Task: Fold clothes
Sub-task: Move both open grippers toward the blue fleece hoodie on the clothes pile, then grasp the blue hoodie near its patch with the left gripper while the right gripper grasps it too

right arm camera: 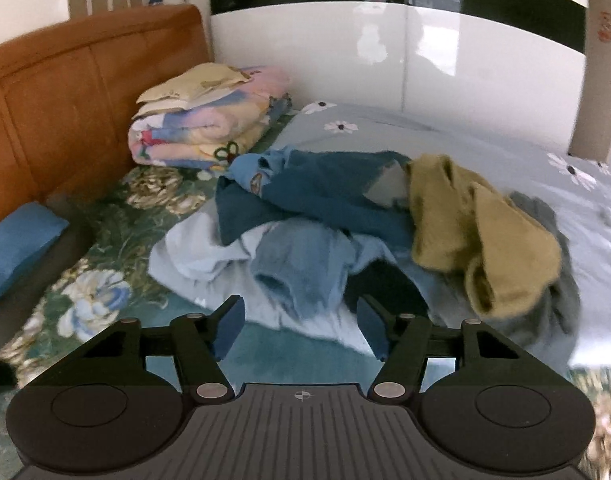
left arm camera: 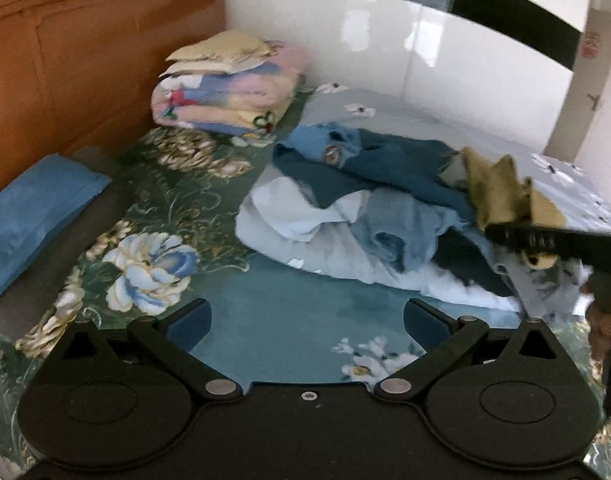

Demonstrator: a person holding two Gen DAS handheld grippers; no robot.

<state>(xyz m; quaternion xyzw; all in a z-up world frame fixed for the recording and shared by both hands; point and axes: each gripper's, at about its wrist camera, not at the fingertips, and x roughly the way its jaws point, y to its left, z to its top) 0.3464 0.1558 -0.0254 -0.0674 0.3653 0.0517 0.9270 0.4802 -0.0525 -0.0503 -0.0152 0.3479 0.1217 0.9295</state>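
A loose pile of clothes [left arm camera: 369, 216] lies on the bed: a dark teal garment [right arm camera: 329, 192], a light blue garment [right arm camera: 301, 268], white cloth [left arm camera: 289, 216] and a mustard yellow garment [right arm camera: 481, 232] on the right side. My left gripper [left arm camera: 307, 322] is open and empty, low over the teal floral bedspread [left arm camera: 289, 320], just short of the pile. My right gripper [right arm camera: 301, 328] is open and empty at the pile's near edge. It also shows as a dark bar in the left wrist view [left arm camera: 553, 240], beside the mustard garment [left arm camera: 505, 192].
A folded stack of pastel blankets [right arm camera: 209, 124] sits at the back by the orange headboard [right arm camera: 77, 92]. A blue pillow [left arm camera: 29, 224] lies at the left. A white glossy wall [right arm camera: 385, 60] runs behind the bed. A grey daisy-print sheet [right arm camera: 485, 148] covers the right side.
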